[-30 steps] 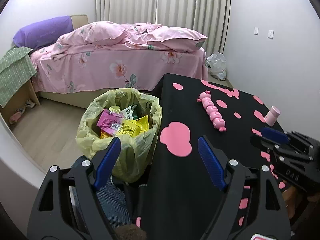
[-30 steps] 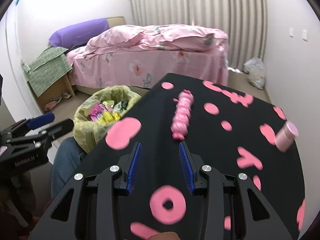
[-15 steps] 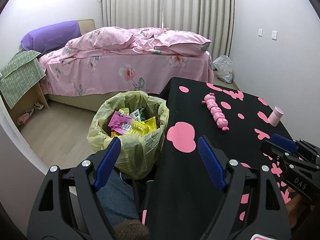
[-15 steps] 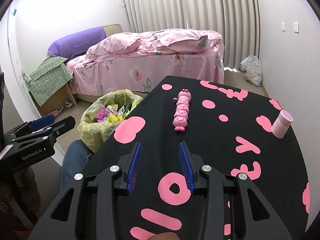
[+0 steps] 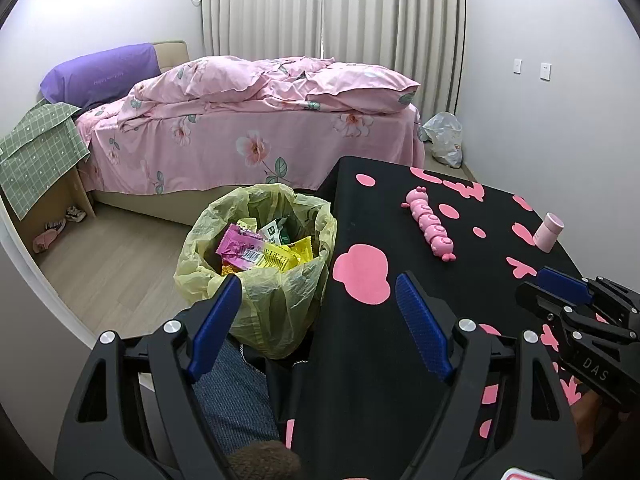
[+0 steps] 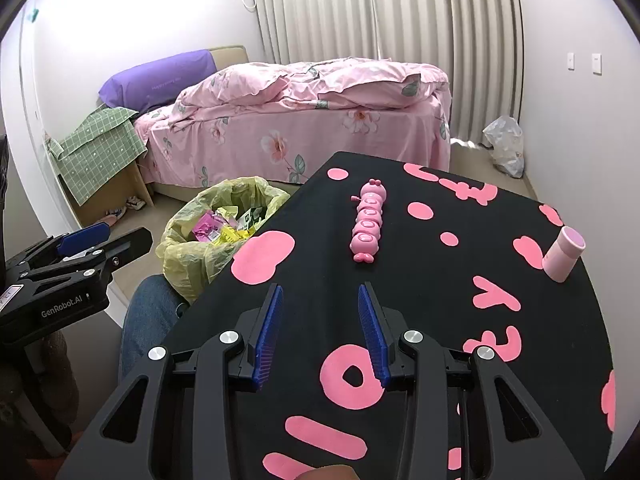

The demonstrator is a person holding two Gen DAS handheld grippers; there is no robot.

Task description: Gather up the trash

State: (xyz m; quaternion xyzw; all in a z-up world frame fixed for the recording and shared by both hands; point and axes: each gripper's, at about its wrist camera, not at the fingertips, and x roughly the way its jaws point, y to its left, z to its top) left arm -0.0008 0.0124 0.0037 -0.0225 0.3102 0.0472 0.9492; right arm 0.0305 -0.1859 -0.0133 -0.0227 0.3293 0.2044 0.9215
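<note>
While both tools hang over the near edge of the counter (image 6: 420,288), nothing is in either grip. The left hand-held gripper (image 5: 320,320) is spread wide and empty, one finger in front of the yellow trash bag (image 5: 256,280), the other over the black cloth. The right hand-held gripper (image 6: 320,332) is parted more narrowly, also empty, above the near part of the counter.

Where's the trash? Wrappers (image 5: 264,252) are already piled in the bag, which sits just off the counter's left edge, beside the person's knee. On the counter I see only a pink caterpillar toy (image 6: 368,224) and a small pink cup (image 6: 562,254) at the far right; I wouldn't call either trash with confidence.

If the toy is next, the geometry matters: it lies straight ahead of the right gripper, farther out, its long axis running near-to-far, roughly in line with the fingers. The right hand looks nearer, and its fingers would straddle the toy's width. The bag lies to the left, on the left gripper's side.
</note>
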